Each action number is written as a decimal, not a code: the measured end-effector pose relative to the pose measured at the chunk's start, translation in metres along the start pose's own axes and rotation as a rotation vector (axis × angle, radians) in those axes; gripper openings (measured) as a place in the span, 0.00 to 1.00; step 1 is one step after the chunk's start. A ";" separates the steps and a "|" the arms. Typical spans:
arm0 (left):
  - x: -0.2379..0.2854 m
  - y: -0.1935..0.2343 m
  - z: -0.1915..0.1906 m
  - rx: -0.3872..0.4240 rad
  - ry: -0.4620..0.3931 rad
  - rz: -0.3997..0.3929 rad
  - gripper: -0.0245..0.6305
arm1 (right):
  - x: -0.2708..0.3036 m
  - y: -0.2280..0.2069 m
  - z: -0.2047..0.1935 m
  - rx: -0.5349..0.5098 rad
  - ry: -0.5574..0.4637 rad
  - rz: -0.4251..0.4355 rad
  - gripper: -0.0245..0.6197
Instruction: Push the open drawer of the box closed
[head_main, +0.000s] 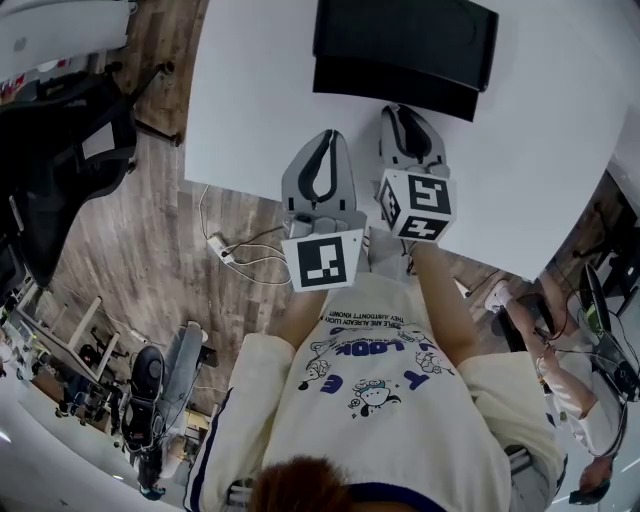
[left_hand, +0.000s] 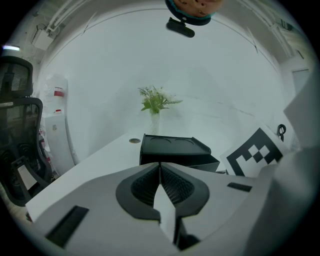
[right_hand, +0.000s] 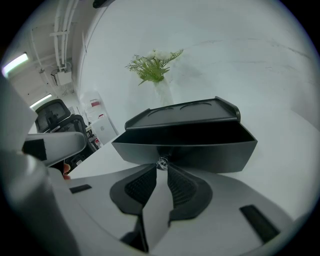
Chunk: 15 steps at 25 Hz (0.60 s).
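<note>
Head view: a white worktop (head_main: 560, 130) carries a black box (head_main: 405, 40) at its far side, with its 1 drawer (right_hand: 185, 147) pulled open toward the person. The right hand-held gripper (right_hand: 162, 169) reaches the drawer front, jaws clenched on its small shiny knob (right_hand: 162, 163). The left hand-held gripper (left_hand: 160, 166) hovers just beside it, short of the box, jaws clenched together on nothing.

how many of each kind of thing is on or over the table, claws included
black box: 1
open drawer: 1
drawer knob: 1
plant in a vase: 1
claws, the left claw and the right claw: 2
total: 6
</note>
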<state>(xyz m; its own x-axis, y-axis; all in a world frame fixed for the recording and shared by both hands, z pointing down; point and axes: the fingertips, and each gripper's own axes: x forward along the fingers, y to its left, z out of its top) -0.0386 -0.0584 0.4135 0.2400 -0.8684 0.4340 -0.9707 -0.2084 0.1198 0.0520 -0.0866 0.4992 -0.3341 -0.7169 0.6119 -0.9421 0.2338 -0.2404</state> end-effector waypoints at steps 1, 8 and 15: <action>0.002 0.000 0.000 0.001 0.001 0.001 0.07 | 0.002 -0.001 0.002 0.001 -0.001 0.000 0.17; 0.016 0.000 0.007 0.012 -0.004 -0.003 0.07 | 0.012 -0.005 0.016 0.000 -0.015 0.004 0.17; 0.028 -0.002 0.010 0.008 -0.004 0.002 0.07 | 0.021 -0.011 0.025 -0.004 -0.031 0.006 0.17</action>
<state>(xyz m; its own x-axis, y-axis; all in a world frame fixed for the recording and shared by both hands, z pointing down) -0.0305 -0.0866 0.4167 0.2381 -0.8707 0.4303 -0.9712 -0.2103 0.1119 0.0562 -0.1212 0.4959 -0.3386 -0.7354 0.5870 -0.9403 0.2405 -0.2410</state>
